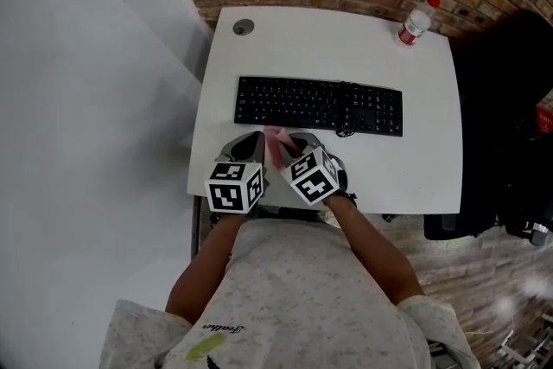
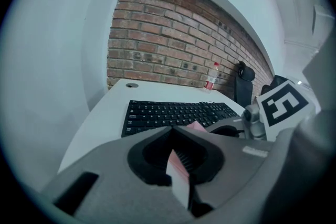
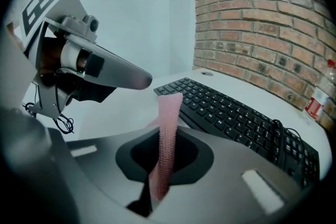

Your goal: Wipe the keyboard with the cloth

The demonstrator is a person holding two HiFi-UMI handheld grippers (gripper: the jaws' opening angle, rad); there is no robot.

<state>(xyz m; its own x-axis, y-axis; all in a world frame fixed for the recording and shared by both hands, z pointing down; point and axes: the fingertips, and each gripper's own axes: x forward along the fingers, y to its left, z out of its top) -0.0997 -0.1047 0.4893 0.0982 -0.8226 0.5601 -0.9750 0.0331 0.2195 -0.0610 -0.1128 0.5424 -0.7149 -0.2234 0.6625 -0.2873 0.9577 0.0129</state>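
A person at a white table (image 1: 346,39) grips a pink cloth (image 1: 276,144) with 2 handheld grippers at the near edge, just short of the black keyboard (image 1: 318,105). The left gripper (image 2: 171,131) has its jaws pressed together on one thin edge of the cloth. The right gripper (image 3: 169,132) is likewise clamped on it, with a narrow strip standing upright out of its jaws. The cloth hangs between the two, apart from the keys, so wiping looks not yet begun.

The main risk appears to be the grip itself. Each claw pinches only a slim margin of fabric, and pulling the 2 grippers apart, or dragging across the keys, could tug the cloth free of one of them. This close to the table's near edge, a dropped cloth could fall off it.

Bunched into a strip, the cloth offers little face to the keys. A low pass could bring hard jaw tips onto the keycaps, pressing or catching them.

A looped cable (image 1: 346,130) lies at the keyboard's front edge, right of centre, and could snag the cloth or a jaw. A firm sweep may also slide the keyboard on the smooth tabletop. The bottle (image 1: 415,23) stands well apart at the far right corner and seems in little danger.
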